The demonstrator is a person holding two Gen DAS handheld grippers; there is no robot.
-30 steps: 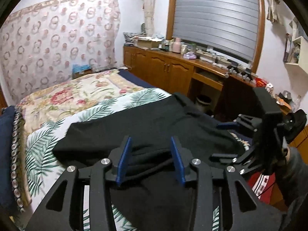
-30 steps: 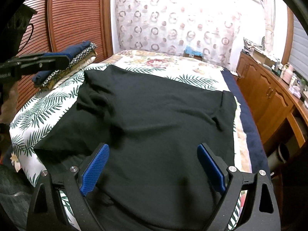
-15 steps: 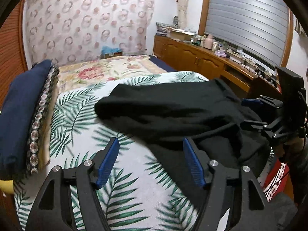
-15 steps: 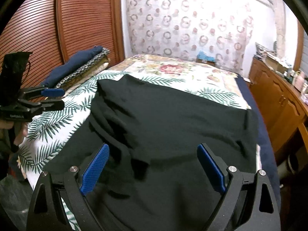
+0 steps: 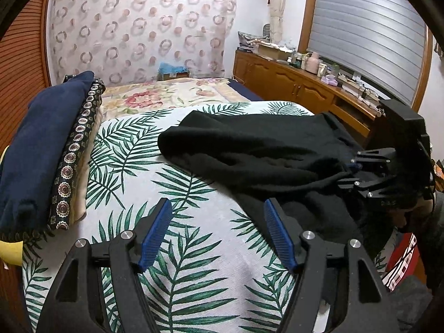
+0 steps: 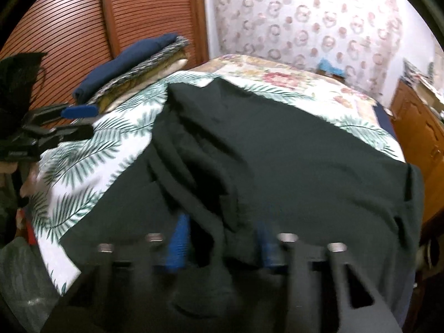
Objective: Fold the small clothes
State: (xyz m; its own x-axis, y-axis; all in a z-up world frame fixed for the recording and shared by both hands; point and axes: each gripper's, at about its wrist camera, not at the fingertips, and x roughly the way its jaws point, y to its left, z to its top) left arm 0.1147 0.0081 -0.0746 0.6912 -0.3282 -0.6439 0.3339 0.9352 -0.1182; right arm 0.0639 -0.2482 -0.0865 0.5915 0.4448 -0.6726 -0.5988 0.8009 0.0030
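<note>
- Left wrist view alone shows the right tool (image 5: 351,170) clamped on the black garment (image 5: 249,149).
- Left tool (image 5: 217,233) gapes apart beside the garment, over the bed (image 5: 194,263).
- Right wrist view is blurred.

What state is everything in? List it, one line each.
left gripper: open, empty, above the leaf-print sheet.
right gripper: blurred, black cloth between its fingers; grip unclear.
black garment: unfolded, rumpled, one side bunched toward the right gripper.
stack of clothes: folded, piled at the bed's edge.
window blind: lowered.
</note>
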